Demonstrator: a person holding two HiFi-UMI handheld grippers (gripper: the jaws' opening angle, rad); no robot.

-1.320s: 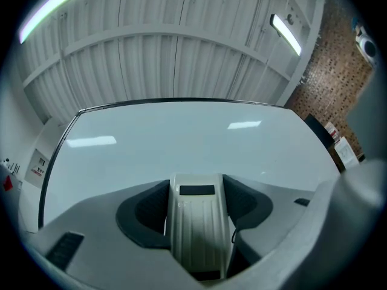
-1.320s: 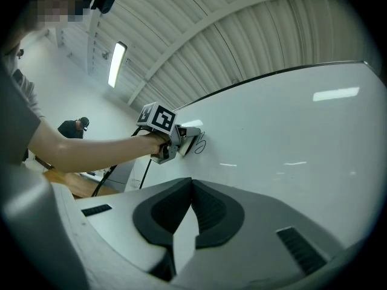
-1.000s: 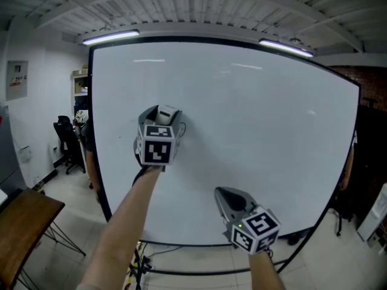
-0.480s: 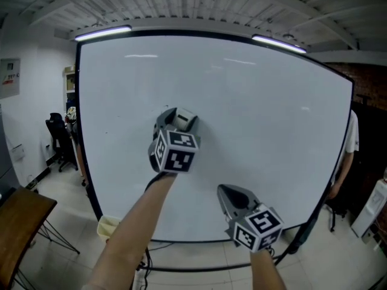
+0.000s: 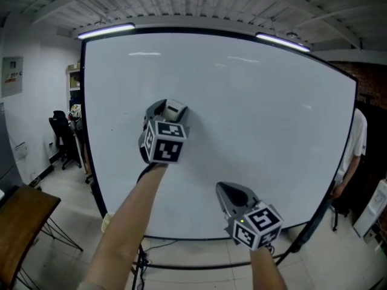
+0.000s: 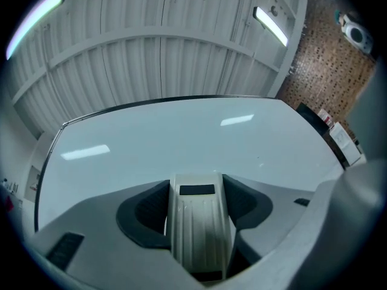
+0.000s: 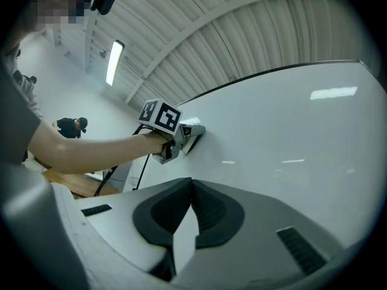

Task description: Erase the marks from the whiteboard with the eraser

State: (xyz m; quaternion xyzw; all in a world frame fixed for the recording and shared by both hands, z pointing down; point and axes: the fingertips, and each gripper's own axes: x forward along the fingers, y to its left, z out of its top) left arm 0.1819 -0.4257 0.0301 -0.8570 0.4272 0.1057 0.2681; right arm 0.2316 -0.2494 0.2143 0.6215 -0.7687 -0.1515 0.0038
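A large whiteboard (image 5: 254, 119) fills the head view, and I make out no clear marks on it. My left gripper (image 5: 168, 110) is shut on a pale eraser (image 5: 175, 109) and holds it against the board's left-centre. In the left gripper view the ribbed eraser (image 6: 199, 222) sits clamped between the dark pads, with the board (image 6: 181, 144) just beyond it. My right gripper (image 5: 233, 195) hangs lower and to the right, shut and empty, short of the board. From the right gripper view I see the left gripper (image 7: 190, 132) with the eraser (image 7: 192, 122) pressed on the whiteboard (image 7: 290, 138).
A wooden table (image 5: 24, 213) stands at lower left and a black office chair (image 5: 63, 141) behind it. The board's stand legs (image 5: 142, 261) and cables run across the floor below. A person (image 5: 357, 150) stands behind the board's right edge.
The left gripper with the eraser slid right across the board, then back left and slightly up. The right gripper has stayed put.
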